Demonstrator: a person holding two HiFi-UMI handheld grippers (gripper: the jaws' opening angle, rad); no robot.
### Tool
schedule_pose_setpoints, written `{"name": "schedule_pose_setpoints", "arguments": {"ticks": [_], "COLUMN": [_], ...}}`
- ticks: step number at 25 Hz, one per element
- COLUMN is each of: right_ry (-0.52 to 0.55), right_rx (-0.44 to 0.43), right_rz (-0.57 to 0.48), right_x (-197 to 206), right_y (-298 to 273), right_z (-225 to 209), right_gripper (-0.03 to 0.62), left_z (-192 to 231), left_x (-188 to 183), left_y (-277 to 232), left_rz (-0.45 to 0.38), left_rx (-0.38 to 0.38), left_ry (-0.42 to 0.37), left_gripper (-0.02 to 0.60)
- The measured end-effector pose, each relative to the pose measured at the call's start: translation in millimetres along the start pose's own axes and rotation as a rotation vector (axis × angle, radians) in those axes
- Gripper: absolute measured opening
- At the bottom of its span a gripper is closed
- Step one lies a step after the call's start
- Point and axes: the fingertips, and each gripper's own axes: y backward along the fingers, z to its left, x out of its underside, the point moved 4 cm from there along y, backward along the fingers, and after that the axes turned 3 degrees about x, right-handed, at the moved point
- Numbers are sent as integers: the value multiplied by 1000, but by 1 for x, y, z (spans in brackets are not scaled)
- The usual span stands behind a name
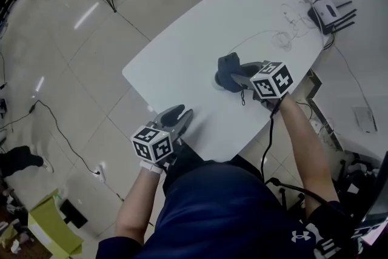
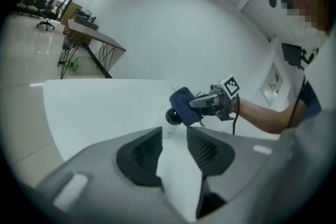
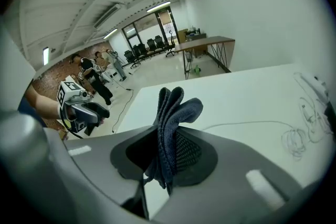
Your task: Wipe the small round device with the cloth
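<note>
Small round device sits on the table, toward the near-right edge. Cloth hangs just over it, contact unclear. Right gripper jaws pinch the cloth bunched, likely so the loose folds do the wiping. Left gripper is at the near edge, well apart from the device, jaws partly spread, nothing between. Probably on standby.

1. A white table is seen from above, slanting from 7 to 1 o'clock.
2. Near centre, a dark blue cloth is gripped by the right gripper and draped over a small round device, which is mostly covered.
3. The left gripper is held at the table's edge, at 7 o'clock.
4. A router with cables is seen at 2 o'clock.
</note>
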Motion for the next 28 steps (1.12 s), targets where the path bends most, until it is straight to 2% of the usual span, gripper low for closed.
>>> {"name": "schedule_pose_setpoints", "arguments": {"ticks": [3, 6, 11, 13, 16, 21, 24, 28], "right_ry": [-63, -113, -222, -225, -174, 29, 34, -103], "right_rx": [-78, -147, -185, -161, -80, 126, 139, 18], "right_rz": [57, 59, 66, 91, 131, 187, 57, -272], "right_x": [11, 16, 43, 59, 74, 70, 37, -16], "right_y": [-7, -14, -43, -58, -67, -39, -5, 39], "right_z": [-24, -42, -69, -74, -76, -86, -74, -20], "right_gripper": [75, 75, 75, 75, 75, 75, 75, 75], "left_z": [-1, -4, -6, -5, -3, -2, -6, -11], "left_x": [-2, -5, -4, -2, 2, 6, 2, -2], "left_y": [-6, -9, -5, -2, 4, -4, -12, -15], "left_rz": [7, 6, 11, 14, 17, 17, 5, -10], "left_rx": [-18, -31, -70, -86, -101, -86, -54, -21], "left_ry": [5, 6, 16, 21, 25, 23, 17, 15], "left_gripper": [146, 146, 146, 146, 146, 141, 141, 141]}}
